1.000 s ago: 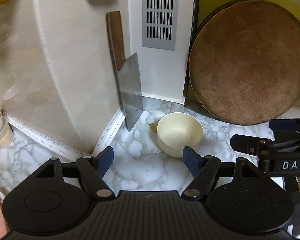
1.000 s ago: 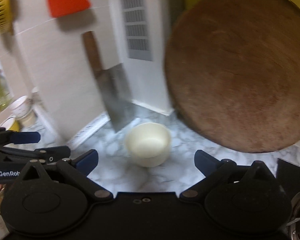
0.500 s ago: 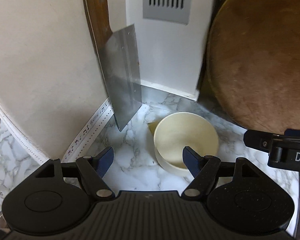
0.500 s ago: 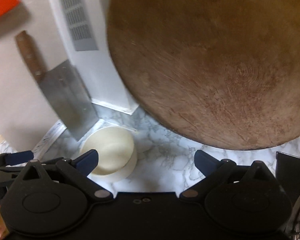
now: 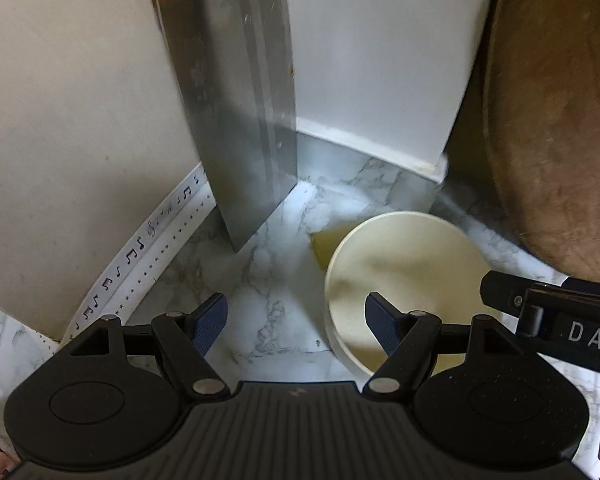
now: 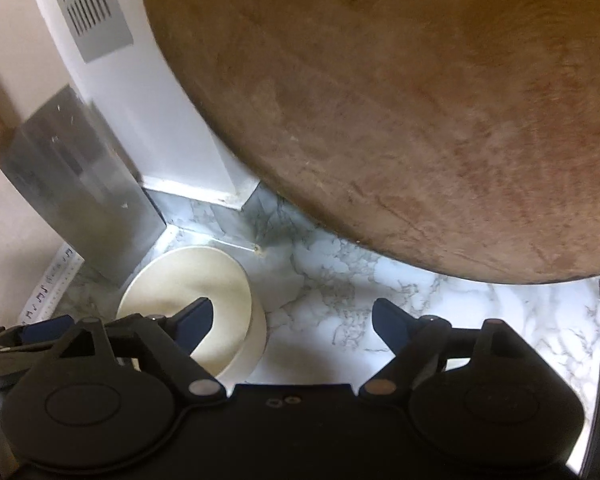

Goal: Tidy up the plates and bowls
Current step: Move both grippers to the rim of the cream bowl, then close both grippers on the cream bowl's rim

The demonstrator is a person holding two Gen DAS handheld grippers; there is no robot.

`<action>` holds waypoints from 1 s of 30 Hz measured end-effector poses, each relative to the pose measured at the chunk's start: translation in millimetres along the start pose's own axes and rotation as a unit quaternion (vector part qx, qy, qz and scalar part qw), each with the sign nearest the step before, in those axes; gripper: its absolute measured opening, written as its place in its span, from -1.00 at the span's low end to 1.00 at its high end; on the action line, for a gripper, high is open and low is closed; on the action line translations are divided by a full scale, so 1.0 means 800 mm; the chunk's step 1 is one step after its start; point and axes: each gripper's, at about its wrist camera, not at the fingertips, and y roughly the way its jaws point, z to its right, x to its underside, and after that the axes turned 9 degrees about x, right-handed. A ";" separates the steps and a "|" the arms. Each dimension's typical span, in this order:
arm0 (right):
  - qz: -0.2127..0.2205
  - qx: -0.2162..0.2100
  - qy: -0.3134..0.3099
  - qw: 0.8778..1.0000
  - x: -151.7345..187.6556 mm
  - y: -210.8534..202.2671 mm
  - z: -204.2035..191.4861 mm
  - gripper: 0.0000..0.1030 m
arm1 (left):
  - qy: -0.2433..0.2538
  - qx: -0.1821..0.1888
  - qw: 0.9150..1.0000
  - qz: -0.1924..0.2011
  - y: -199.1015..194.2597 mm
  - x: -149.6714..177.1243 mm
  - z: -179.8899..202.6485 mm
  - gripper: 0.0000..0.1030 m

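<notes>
Bowl [image 5: 404, 276] upright, mouth upward

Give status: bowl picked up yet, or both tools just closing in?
Done: nothing visibly organized. In hand: nothing; cream bowl sits on the marble counter, left tool open, right tool closing with its left finger over the bowl's rim. Left: grasp and place.

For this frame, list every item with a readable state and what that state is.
Cream round bowl: upright, empty, on the marble counter.
Steel cleaver: standing on end, leaning in the wall corner.
Round wooden chopping board: on edge, leaning back.
Left gripper: open, one finger over the bowl.
Right gripper: closing, nothing gripped, one finger over the bowl.
</notes>
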 end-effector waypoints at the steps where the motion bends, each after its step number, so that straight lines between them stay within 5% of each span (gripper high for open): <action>1: 0.000 0.003 -0.004 1.000 0.000 0.002 -0.003 0.61 | -0.003 -0.002 1.000 -0.003 0.005 0.000 -0.001 0.46; 5: -0.004 0.005 -0.015 1.000 0.000 0.013 -0.012 0.49 | -0.009 -0.004 1.000 -0.010 0.016 0.000 -0.007 0.44; 11: -0.017 0.005 -0.022 1.000 0.001 0.027 -0.019 0.24 | -0.011 0.012 1.000 -0.018 0.024 0.000 -0.006 0.14; 13: -0.018 0.003 -0.024 1.000 0.002 0.028 -0.022 0.13 | -0.006 0.016 1.000 -0.016 0.024 -0.001 -0.003 -0.12; 22: -0.027 -0.004 -0.033 0.999 0.003 0.033 -0.029 -0.34 | 0.004 0.029 0.999 -0.022 0.021 -0.004 0.010 -0.71; 30: -0.036 -0.019 -0.030 0.999 0.003 0.034 -0.032 -0.71 | 0.000 0.033 0.999 -0.026 0.020 -0.003 0.008 -0.86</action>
